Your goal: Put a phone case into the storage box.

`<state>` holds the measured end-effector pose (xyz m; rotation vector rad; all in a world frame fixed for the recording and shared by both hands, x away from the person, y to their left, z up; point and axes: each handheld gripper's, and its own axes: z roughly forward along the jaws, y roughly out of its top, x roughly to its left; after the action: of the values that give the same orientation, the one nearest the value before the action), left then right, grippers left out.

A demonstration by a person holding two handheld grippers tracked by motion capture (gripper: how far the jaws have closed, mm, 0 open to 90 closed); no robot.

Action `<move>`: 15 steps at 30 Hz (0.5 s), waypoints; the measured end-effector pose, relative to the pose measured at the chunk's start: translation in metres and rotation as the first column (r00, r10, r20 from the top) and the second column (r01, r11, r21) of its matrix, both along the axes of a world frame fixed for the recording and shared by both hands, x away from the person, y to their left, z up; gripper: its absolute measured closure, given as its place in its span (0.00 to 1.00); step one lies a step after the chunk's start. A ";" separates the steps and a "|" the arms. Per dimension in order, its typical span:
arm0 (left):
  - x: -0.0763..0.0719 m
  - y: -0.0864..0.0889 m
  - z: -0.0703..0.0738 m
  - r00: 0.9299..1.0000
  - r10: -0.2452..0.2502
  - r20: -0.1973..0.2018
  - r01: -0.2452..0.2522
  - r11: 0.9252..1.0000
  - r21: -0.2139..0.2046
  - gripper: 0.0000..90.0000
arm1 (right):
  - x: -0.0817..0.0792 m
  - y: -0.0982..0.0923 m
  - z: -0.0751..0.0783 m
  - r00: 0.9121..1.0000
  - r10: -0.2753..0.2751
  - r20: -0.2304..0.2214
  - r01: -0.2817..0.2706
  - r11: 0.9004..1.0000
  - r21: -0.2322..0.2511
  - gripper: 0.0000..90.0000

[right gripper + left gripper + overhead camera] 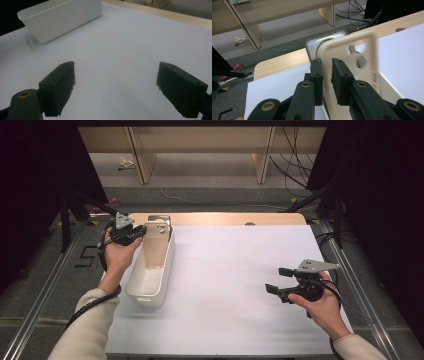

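A beige plastic board (156, 245) with a handle slot and a round hole stands upright in the far end of a long white bin (150, 292). At the bin's far left, my left gripper (141, 233) reaches in from the side. In the left gripper view the board (367, 45) has its near edge between the two pads (317, 80), which lie against both of its faces. My right gripper (277, 280) hovers low over the white table cover at the right, jaws wide apart. Nothing sits between them in the right gripper view (115, 87).
A shiny metal tray (322, 42) stands behind the board at the bin's far end. The bin (60, 20) lies lengthwise along the left side of the white sheet (235, 280). A bare wooden strip (225, 218) runs along the table's far edge; cables and shelving lie beyond.
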<state>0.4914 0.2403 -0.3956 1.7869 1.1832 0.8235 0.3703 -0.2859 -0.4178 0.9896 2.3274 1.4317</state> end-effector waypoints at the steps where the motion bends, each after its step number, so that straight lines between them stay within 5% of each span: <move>1: 0.001 0.000 0.000 1.000 0.000 -0.001 0.000 1.000 0.008 0.86 | 0.000 0.000 0.000 1.000 0.000 -0.001 0.000 1.000 0.001 0.18; 7: 0.010 -0.003 0.004 1.000 0.011 0.002 -0.011 0.998 0.058 0.78 | 0.000 0.000 0.000 1.000 0.001 0.000 -0.001 1.000 0.000 0.18; 15: 0.001 -0.006 0.011 1.000 0.020 -0.002 -0.020 0.999 0.038 0.56 | 0.000 -0.001 0.000 1.000 -0.001 -0.001 0.001 1.000 0.000 0.18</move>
<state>0.4925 0.2341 -0.3842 1.8100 1.1955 0.8614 0.3704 -0.2866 -0.4177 0.9910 2.3272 1.4316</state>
